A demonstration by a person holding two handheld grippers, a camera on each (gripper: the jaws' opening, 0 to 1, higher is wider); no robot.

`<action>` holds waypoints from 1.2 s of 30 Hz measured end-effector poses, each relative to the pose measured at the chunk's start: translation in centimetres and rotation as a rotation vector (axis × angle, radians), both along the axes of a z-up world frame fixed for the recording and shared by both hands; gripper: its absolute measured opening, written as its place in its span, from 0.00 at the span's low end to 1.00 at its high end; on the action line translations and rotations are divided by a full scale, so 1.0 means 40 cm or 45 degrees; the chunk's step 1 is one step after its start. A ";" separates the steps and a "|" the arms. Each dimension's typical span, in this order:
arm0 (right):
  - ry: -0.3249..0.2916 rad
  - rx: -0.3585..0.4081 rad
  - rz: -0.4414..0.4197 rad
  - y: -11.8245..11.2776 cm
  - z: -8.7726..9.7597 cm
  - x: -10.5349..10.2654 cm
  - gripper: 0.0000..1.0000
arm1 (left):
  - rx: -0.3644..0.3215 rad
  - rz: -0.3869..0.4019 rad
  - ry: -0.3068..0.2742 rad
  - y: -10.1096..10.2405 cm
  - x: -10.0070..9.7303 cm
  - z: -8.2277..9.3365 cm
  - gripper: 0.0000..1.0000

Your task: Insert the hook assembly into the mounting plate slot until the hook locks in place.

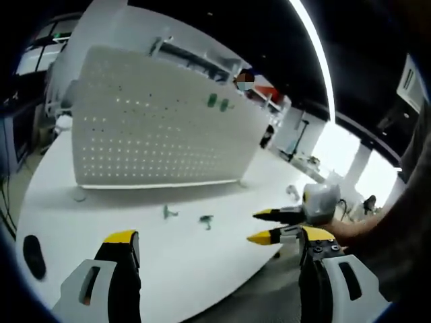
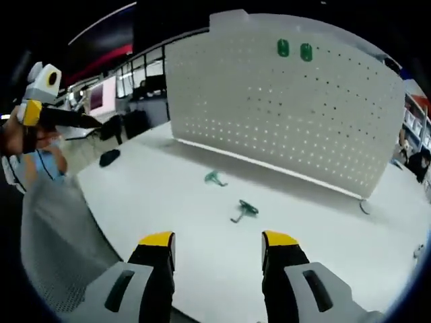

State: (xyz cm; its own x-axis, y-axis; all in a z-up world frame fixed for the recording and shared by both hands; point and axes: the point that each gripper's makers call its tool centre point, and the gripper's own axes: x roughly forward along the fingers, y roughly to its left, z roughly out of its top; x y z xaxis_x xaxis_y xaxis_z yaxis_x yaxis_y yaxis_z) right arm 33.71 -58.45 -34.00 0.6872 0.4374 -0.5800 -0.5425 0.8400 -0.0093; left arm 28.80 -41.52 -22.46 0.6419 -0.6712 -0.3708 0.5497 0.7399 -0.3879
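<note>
Jaws apart, both grippers (empty); hooks [image 2: 244, 209] loose.

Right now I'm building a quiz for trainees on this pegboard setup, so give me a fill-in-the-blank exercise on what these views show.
1. Two green hooks are already mounted near the top of the white ____.
2. The number of loose green hooks lying on the white table is ____.
3. The right gripper has its jaws ____, holding nothing.
4. The black object near the table edge lies on the ____.

Missing words: pegboard; two; open; table
</note>
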 end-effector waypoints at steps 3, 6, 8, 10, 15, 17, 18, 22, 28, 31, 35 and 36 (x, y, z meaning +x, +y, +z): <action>0.018 0.000 0.015 0.013 -0.018 0.021 0.51 | -0.002 -0.004 0.010 -0.002 0.000 -0.005 1.00; 0.025 -0.023 0.047 0.020 -0.035 0.041 0.50 | 0.008 -0.011 0.018 -0.003 -0.004 -0.011 1.00; 0.039 -0.045 0.081 0.022 -0.054 0.053 0.50 | 0.013 -0.014 0.028 -0.003 -0.007 -0.016 1.00; 0.083 -0.025 0.123 0.035 -0.070 0.058 0.50 | 0.005 -0.013 0.040 -0.002 -0.006 -0.018 1.00; 0.112 -0.072 0.162 0.036 -0.100 0.092 0.49 | 0.001 -0.007 0.038 0.000 0.003 -0.014 1.00; 0.116 -0.086 0.172 0.035 -0.108 0.110 0.49 | 0.005 -0.008 0.041 0.002 0.007 -0.016 1.00; 0.118 -0.092 0.175 0.034 -0.111 0.117 0.49 | 0.005 -0.007 0.042 0.003 0.008 -0.016 1.00; 0.127 -0.103 0.181 0.019 -0.131 0.161 0.48 | 0.005 -0.001 0.048 0.005 0.009 -0.018 1.00; 0.224 -0.094 0.126 -0.013 -0.179 0.206 0.44 | 0.013 0.008 0.061 0.011 0.010 -0.026 1.00; 0.237 -0.076 0.102 -0.019 -0.178 0.217 0.41 | 0.012 0.023 0.067 0.019 0.013 -0.028 1.00; 0.228 -0.085 0.119 -0.007 -0.180 0.225 0.37 | 0.006 0.037 0.077 0.024 0.015 -0.032 1.00; 0.227 -0.092 0.125 -0.005 -0.182 0.227 0.35 | 0.008 0.037 0.079 0.024 0.015 -0.033 1.00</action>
State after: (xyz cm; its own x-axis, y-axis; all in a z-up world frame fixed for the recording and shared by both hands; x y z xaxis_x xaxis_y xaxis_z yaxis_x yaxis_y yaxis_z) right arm 42.80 -58.65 -41.28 0.5271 0.4501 -0.7208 -0.6199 0.7839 0.0361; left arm 29.41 -40.55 -23.79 0.6363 -0.6503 -0.4150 0.5031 0.7576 -0.4159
